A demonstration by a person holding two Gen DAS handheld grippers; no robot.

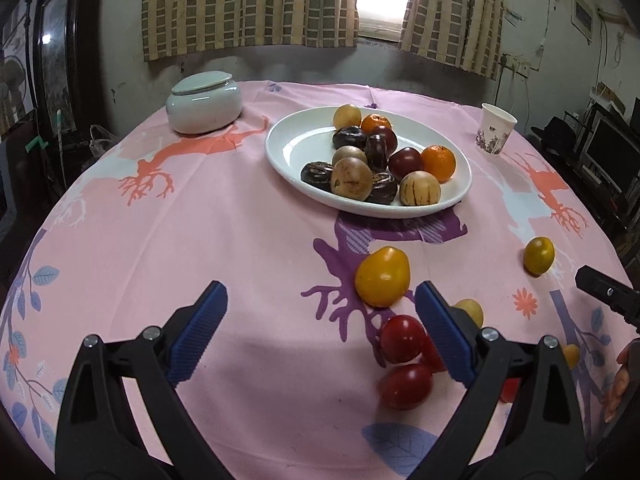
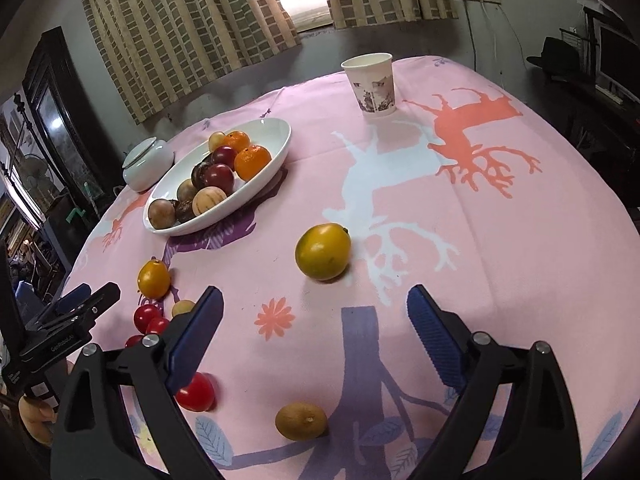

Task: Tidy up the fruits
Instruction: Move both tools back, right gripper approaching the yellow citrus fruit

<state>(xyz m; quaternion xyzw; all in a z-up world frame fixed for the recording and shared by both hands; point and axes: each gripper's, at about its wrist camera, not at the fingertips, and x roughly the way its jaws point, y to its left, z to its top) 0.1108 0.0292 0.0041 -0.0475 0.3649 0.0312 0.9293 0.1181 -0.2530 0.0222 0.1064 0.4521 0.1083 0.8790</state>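
Note:
A white oval plate holds several fruits: oranges, dark plums, brown and striped ones. Loose fruit lies on the pink cloth in front of it. My left gripper stands open above the cloth with nothing between its fingers. A yellow-orange fruit sits just beyond its right fingertip, and red tomatoes lie beside that finger. My right gripper is open too and empty, with a yellow-green fruit just ahead of it, a small brownish fruit under it and a red tomato by its left finger.
A pale lidded jar stands at the back left of the round table and a paper cup at the back right. The table edge drops off close on all sides. Curtains and dark furniture stand behind. A hand holds the left gripper.

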